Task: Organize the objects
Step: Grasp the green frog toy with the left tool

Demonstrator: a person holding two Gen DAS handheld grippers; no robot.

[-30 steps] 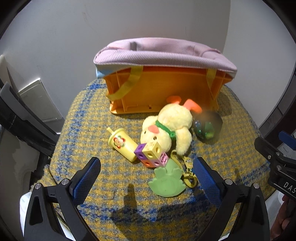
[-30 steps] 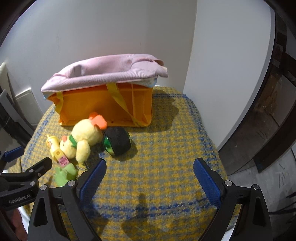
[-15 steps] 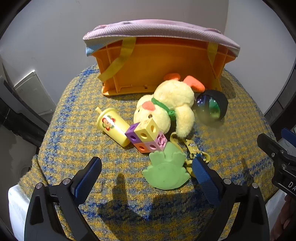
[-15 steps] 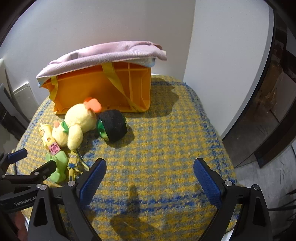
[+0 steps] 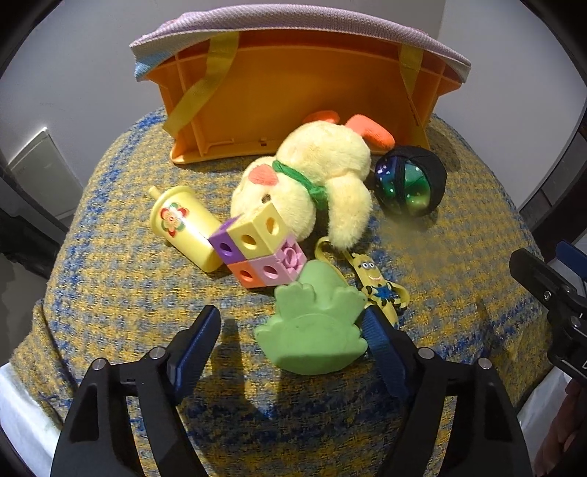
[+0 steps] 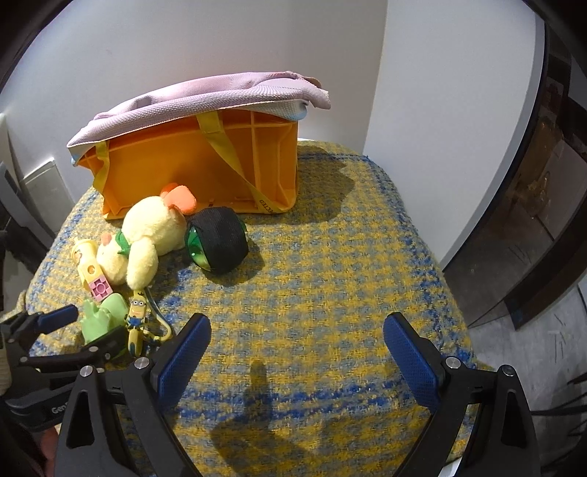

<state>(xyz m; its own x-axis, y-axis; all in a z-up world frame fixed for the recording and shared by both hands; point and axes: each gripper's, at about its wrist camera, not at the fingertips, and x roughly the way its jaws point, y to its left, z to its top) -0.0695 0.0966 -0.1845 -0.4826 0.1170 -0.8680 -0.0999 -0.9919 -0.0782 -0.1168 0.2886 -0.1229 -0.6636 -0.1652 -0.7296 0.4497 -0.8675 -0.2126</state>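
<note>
Cloth: a coarse woven cover [image 5: 110, 279] in yellow and blue checks, nubbly, draped over a rounded top; all the toys lie on it.
Cup: a pale yellow plastic cup [image 5: 183, 227] with a flower sticker and a short straw, on its side, leftmost of the toys.
Blocks: hard plastic cubes [image 5: 258, 249] in purple, yellow, orange and pink, with round holes, joined in one cluster; touching the cup and the plush's head.
Plush: a fluffy cream animal [image 5: 319, 179] with orange feet and a green neck band, lying just in front of the crate.
Crate: a ribbed orange plastic box [image 5: 293, 95] at the back, by the wall, with yellow straps and a pink knitted cloth [image 5: 293, 22] over its top.
Green toy: a flat, soft-looking, frog-shaped piece [image 5: 315, 326], nearest the left tongs.
Keychain: a small yellow figure [image 5: 374, 282] on a loop, just right of the green toy.
Ball: a dark ball [image 5: 411, 179] with shiny green panels, right of the plush.
Left tongs [image 5: 290, 341]: spread wide around the green toy, the right pad [image 5: 381, 345] just beside its edge; contact unclear.
Right tongs [image 6: 297, 348]: spread wide over bare cloth, well right of the toys, gripping nothing.
</note>
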